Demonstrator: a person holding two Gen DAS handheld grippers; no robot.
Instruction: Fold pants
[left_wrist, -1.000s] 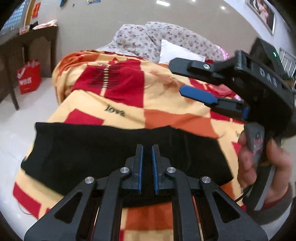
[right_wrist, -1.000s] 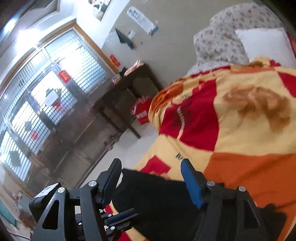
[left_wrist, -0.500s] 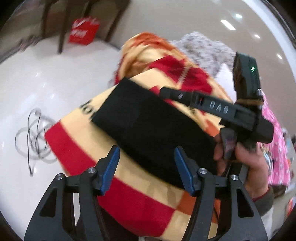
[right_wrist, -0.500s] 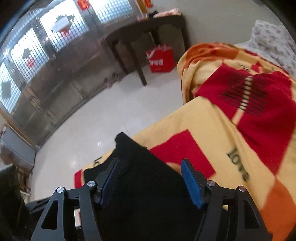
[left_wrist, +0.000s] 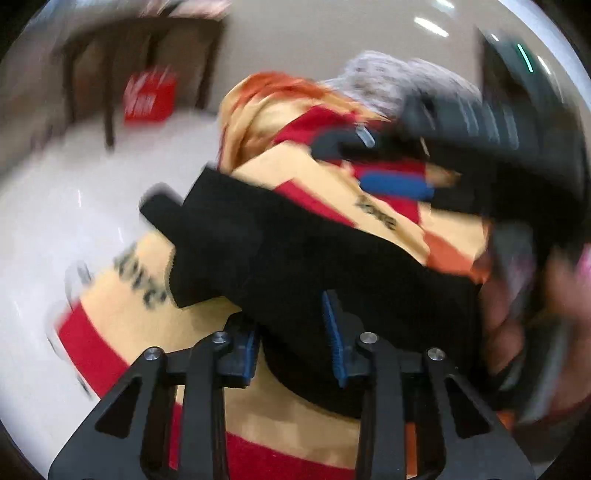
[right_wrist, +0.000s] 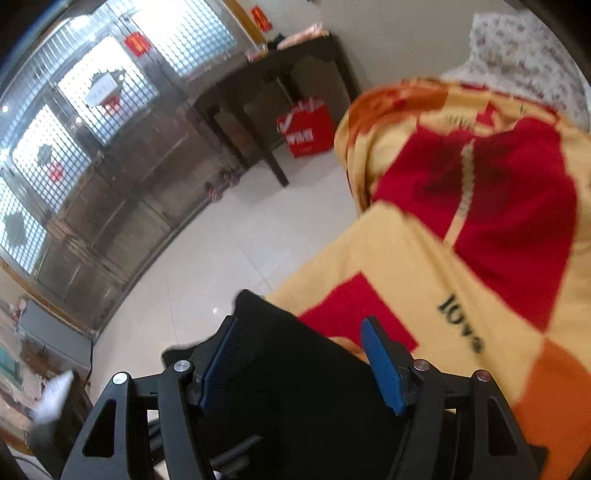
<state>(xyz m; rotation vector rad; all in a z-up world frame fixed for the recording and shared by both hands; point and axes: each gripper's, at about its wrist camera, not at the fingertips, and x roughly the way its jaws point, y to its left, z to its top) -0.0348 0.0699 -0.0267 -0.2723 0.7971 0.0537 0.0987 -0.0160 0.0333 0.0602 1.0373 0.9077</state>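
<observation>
The black pants (left_wrist: 295, 258) lie folded across the near end of a bed on a red, orange and yellow checked blanket (left_wrist: 332, 177). In the blurred left wrist view my left gripper (left_wrist: 291, 332) has its jaws apart with the pants' near edge between them; I cannot tell if the pads touch the cloth. The right gripper (left_wrist: 399, 166) shows there at upper right, above the blanket. In the right wrist view my right gripper (right_wrist: 303, 354) is open just above the pants (right_wrist: 295, 387) near their left end.
The bed's left edge drops to a pale tiled floor (right_wrist: 221, 251). A dark wooden table (right_wrist: 273, 85) with a red bag (right_wrist: 306, 129) under it stands by the wall. Floral pillows (right_wrist: 524, 48) lie at the head of the bed.
My left gripper went from shut to open and dropped onto the pants' near edge. The right gripper swung left and down over the pants' left end. A pants flap now sticks out at the left.
</observation>
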